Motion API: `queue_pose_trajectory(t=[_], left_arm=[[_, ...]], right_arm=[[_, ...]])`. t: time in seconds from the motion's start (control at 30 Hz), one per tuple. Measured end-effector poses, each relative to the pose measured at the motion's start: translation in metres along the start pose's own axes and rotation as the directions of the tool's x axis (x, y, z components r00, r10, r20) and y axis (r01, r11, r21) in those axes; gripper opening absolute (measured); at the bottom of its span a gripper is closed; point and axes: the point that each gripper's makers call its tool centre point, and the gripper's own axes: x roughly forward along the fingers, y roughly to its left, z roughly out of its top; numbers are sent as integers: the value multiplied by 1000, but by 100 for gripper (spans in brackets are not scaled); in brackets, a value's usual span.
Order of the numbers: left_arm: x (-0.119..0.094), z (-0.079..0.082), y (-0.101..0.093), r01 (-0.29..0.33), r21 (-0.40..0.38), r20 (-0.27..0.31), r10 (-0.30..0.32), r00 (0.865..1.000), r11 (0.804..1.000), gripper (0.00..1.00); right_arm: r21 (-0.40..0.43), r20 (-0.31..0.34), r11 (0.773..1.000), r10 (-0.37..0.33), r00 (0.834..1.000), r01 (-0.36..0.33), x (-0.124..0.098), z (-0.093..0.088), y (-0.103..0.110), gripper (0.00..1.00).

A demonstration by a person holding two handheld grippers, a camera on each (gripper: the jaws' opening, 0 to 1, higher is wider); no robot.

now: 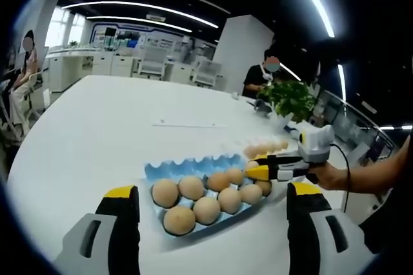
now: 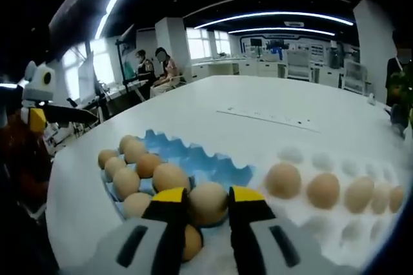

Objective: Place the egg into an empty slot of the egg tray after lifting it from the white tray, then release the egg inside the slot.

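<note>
The right tongs (image 2: 199,205) are closed narrow around an egg (image 2: 208,203), a yellow tip pressed to each side of it. The egg is pale brown, smooth and matte, and sits just above the near end of the blue egg tray (image 2: 193,159); whether it rests in a slot there cannot be told. In the left gripper view the same tongs (image 1: 253,169) reach in from the right at the far corner of the blue tray (image 1: 187,169), held by a hand (image 1: 330,175).

The left tongs (image 1: 213,204) stand wide apart with nothing between them, one tip on either side of the tray's near edge, hovering over the worktop (image 1: 97,133).

In the right gripper view the blue tray's scalloped far rim stands up; the slots beside that rim are bare, while eggs fill the near and left part. Seven show there besides the held one, and an eighth peeks out under the left tong. To the right, touching or just beside the blue tray, lies the white tray (image 2: 322,223) with a row of four eggs (image 2: 322,190) and bare hollows on both sides of the row. Beyond both trays the white worktop runs wide and open to its far edge; a green potted plant (image 1: 290,97) stands well apart.
</note>
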Motion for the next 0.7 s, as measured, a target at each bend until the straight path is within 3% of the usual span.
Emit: queue_pose_trajectory(t=[0.27, 0.4, 0.7], left_arm=[[0, 6, 0, 17, -54, 28, -15, 1000, 998, 92], [0, 3, 2, 1, -33, 14, -1, 1000, 999, 92], [2, -2, 2, 3, -31, -3, -3, 1000, 1000, 91]], right_arm=[[-11, -1, 1000, 6, 1000, -6, 3, -2, -1, 25], [-11, -1, 1000, 11, 1000, -11, 2, -2, 0, 25], [4, 17, 1000, 7, 1000, -7, -20, 2, -6, 28]])
